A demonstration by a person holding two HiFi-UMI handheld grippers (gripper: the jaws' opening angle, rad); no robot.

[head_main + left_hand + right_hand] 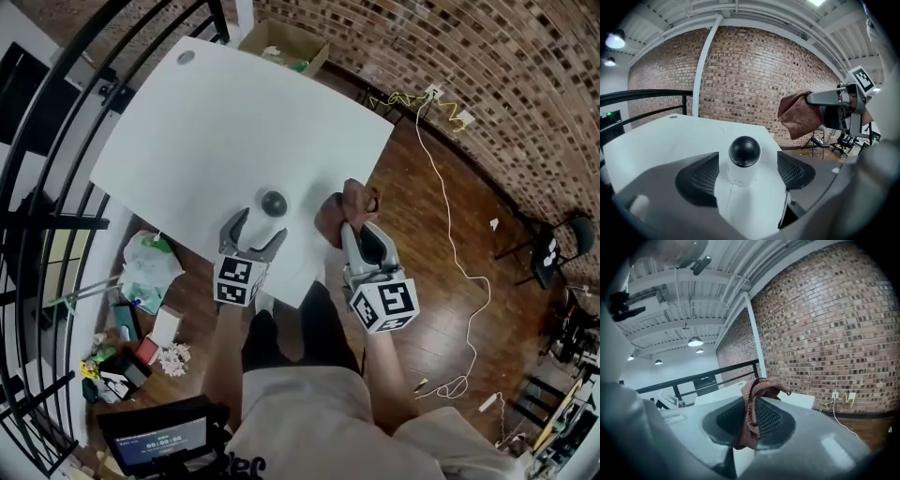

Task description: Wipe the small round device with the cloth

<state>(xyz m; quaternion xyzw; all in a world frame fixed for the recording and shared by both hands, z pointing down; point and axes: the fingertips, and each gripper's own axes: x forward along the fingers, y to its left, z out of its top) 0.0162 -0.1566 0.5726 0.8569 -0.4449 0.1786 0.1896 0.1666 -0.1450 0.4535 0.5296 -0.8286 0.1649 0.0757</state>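
The small round device [274,202], a white body with a black dome, stands on the white table [216,122] near its front edge. In the left gripper view the device [743,159] sits between my left gripper's [745,176] spread jaws, with gaps on both sides. From the head view the left gripper [255,232] is open just in front of the device. My right gripper [354,225] is shut on a brown cloth [345,208], held off the table's right edge. The cloth [752,413] hangs pinched between the right jaws.
A cardboard box [286,44] sits beyond the table's far edge. A black railing [56,169] runs along the left, with bags and clutter [141,281] on the floor below. A white cable [450,244] trails over the wooden floor at right. A laptop [159,436] is by the person's legs.
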